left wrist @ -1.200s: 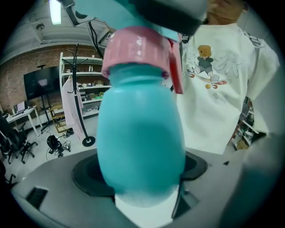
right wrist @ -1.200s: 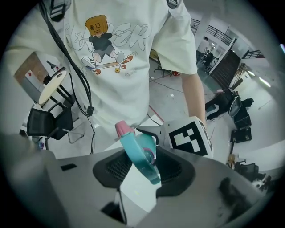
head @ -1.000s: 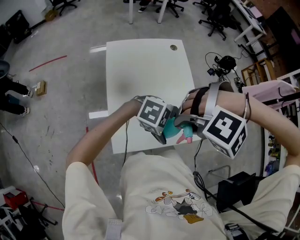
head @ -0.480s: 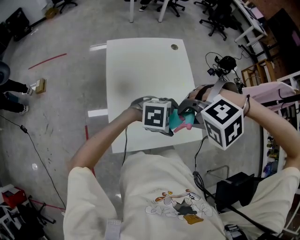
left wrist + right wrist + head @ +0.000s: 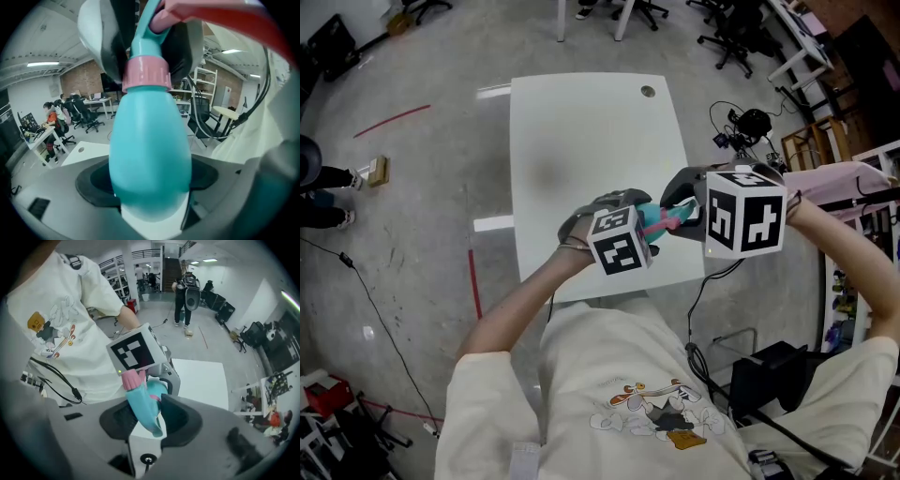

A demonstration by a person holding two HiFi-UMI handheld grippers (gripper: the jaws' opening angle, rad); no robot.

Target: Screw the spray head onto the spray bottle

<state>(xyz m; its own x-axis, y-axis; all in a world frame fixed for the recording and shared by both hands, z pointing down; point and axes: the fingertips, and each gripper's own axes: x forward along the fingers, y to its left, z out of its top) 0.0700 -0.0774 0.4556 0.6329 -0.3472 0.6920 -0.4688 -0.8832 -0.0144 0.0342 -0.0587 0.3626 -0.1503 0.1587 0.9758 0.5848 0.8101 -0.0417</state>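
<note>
Spray bottle farther over table (slightly)

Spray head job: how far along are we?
Done: the head is seated on the bottle, with its pink collar on the neck.
In hand: the left gripper clamps the bottle body and the right gripper clamps the head, both held above the table.
Left: I can't tell whether the collar is threaded tight. Probably more twisting, then release.
</note>
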